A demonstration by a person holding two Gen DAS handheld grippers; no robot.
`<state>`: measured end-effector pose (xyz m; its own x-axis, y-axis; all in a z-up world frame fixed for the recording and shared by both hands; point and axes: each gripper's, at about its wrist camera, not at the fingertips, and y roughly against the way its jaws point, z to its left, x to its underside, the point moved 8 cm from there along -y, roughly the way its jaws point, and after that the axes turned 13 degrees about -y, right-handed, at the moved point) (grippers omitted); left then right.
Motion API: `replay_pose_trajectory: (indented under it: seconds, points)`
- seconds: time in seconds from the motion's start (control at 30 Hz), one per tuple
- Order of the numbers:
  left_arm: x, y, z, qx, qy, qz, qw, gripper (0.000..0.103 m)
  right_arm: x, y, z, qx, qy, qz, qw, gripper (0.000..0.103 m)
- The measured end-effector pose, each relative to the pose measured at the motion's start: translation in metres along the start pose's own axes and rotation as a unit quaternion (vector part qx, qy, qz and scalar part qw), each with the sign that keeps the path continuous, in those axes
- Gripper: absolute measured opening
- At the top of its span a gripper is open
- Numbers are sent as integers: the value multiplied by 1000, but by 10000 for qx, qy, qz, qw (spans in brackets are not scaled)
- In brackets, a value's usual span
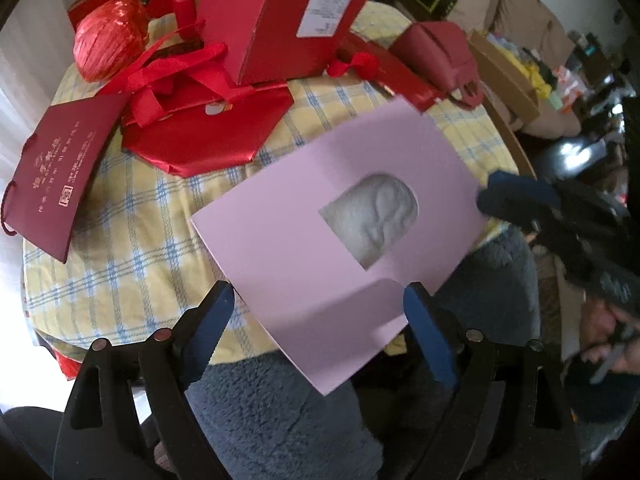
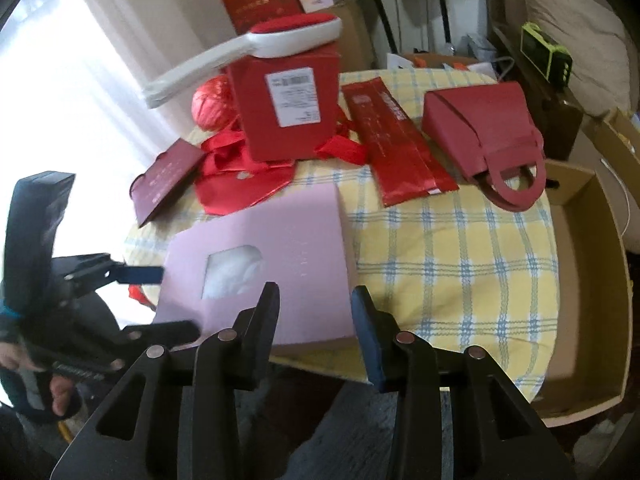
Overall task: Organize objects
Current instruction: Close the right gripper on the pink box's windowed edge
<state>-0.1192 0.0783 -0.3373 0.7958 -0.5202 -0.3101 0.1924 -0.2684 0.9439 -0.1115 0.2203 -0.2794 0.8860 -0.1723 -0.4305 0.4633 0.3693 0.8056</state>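
A flat pink box (image 1: 340,232) with a cut-out window lay at the near edge of the table (image 2: 460,280), part of it overhanging toward the person's grey fleecy lap (image 1: 280,408); through the window showed something white and crumpled (image 1: 374,220) — what it was could not be told. The left gripper (image 1: 320,332) had its fingers spread wide on either side of the box's near corner, and whether the pads pressed the edges could not be told. In the right wrist view the right gripper (image 2: 316,312) held its fingers partly apart above the box's near right corner, with no contact to be seen; in the left wrist view one of its blue pads lay against the box's right edge. Beyond the box, on the yellow-and-blue checked cloth, stood a tall red carton (image 2: 286,108) bearing a white label, with a white-handled lint brush (image 2: 256,46) resting on its top. Around it lay a red satin bag with ribbon handles (image 1: 204,120), a dark red paper bag (image 1: 52,176) lying flat, a red foil-wrapped ball (image 1: 110,46), a long red packet (image 2: 400,148) and a closed dark red handbag-shaped box (image 2: 484,136) on its side. An open cardboard box (image 2: 592,280) sat just off the table's right side — the part of its inside that showed was bare.
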Motion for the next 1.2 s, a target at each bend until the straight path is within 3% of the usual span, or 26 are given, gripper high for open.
replay_pose_trajectory:
  seconds: [0.1,0.13,0.27,0.33,0.53,0.7,1.2]
  points:
    - [-6,-3,2,5,125,-137,9998,86,3,4,12,28,231,-12,9997,42]
    - [-7,-4,2,16,118,-125,9999,86,2,5,13,80,252,-67,9996,49]
    - [-8,-5,5,-110,38,-75,9999,86,-7,3,4,285,29,-286,9992,62]
    - [-9,-6,4,-105,48,-101,9999,86,-9,-4,-7,302,-257,-246,9989,73]
    - [-15,-10,-3,-94,205,-220,9995,87,-1,-23,-19,437,-435,107,9980,73]
    - [-23,-13,-25,359,129,-374,9986,88,-6,-14,-27,705,-541,-66,9960,78]
    - [-29,-6,-24,562,386,-572,9960,90,-1,5,-22,669,-707,-107,9952,74]
